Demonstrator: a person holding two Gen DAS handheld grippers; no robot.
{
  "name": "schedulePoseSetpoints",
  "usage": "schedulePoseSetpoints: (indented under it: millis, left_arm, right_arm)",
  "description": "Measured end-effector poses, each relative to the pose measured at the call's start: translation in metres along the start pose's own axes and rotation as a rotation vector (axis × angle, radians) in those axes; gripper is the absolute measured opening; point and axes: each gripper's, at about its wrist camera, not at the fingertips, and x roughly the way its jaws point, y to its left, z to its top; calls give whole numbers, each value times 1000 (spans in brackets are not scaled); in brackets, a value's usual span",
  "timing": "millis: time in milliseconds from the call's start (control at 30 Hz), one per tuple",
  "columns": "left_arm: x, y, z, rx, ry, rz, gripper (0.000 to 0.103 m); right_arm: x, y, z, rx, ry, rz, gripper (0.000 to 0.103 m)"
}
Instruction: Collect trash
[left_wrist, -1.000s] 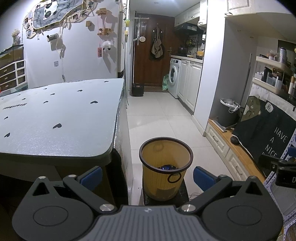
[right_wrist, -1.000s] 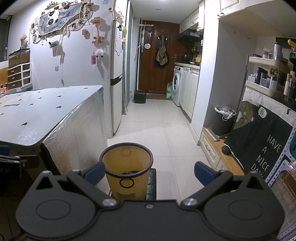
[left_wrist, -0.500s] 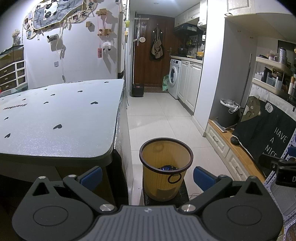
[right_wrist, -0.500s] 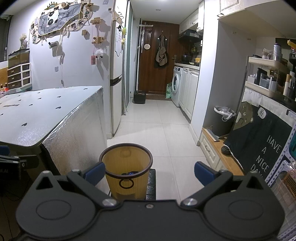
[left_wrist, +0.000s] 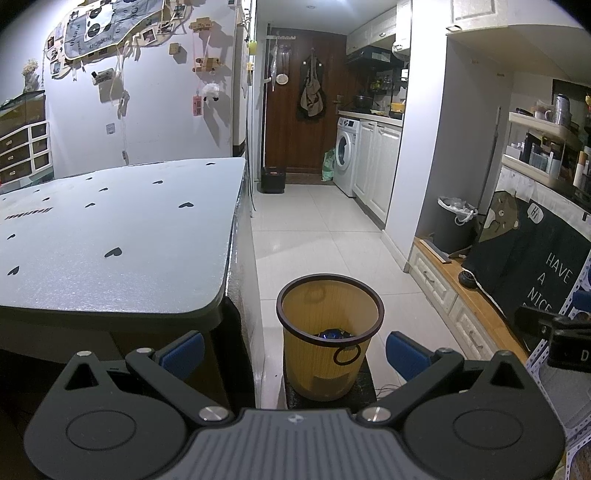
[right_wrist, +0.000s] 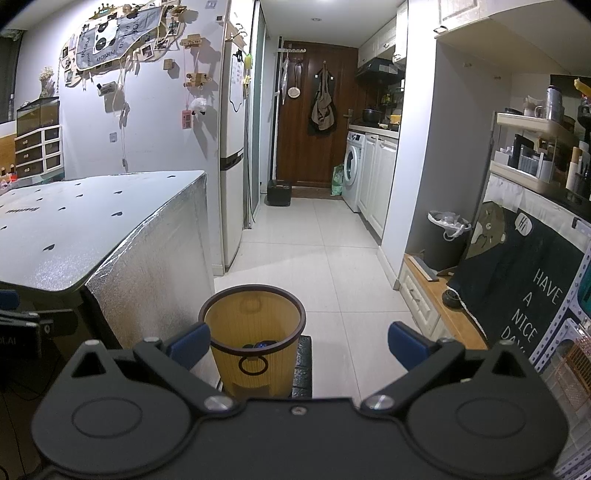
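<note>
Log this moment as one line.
left gripper: open, empty | right gripper: open, empty | yellow bin: on floor beside table, dark trash inside

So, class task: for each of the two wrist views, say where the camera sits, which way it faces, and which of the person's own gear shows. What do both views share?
Left wrist: sits behind the open left tongs, facing down the hallway; the yellow bin lies between its fingers, the right tongs at the right edge.
Right wrist: sits behind the open right tongs, same heading; the bin is left of centre.
Shared: bin, silver table, washing machine.
</note>
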Motion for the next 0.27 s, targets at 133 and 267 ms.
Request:
schedulePoseSetpoints:
  millis: [133, 267]
  left_arm:
    - [0, 0, 0, -1, 0, 0, 103]
    - [0, -2, 0, 0, 2, 3, 103]
  right_arm:
    - [0, 0, 0, -2, 0, 1, 103]
    - [0, 0, 0, -1, 0, 0, 103]
